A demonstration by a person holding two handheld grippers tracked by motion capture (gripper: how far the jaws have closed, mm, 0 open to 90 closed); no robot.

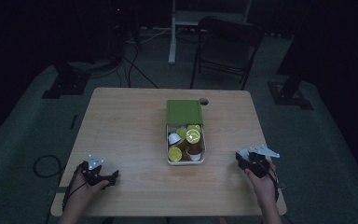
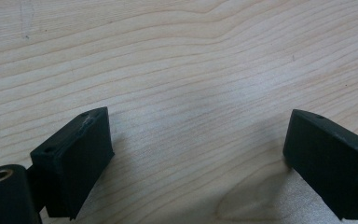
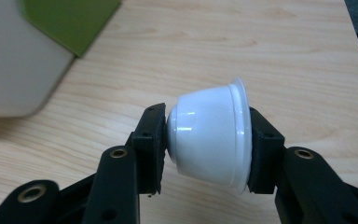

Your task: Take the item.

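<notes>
Right gripper (image 3: 209, 144) clamps a white coffee pod (image 3: 209, 140) sideways, just above the table (image 3: 261, 56) beside the box (image 1: 185, 140). Left gripper (image 2: 196, 158) rests wide, empty. Next, probably: set it down, release.

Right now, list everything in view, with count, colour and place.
Light wooden table: one, centre of the high view.
Shallow white box: one, mid-table, holding capsules.
Green flat lid: one, at the box's far end.
Coffee capsules in the box: several, yellow, white and brown; exact count unclear.
White plastic capsule: one, clamped sideways in the right hand-held gripper.
Dark folding chair: one, beyond the table.
Left hand-held gripper: black, open over bare wood.
Hands: two, at the near table edge.
</notes>
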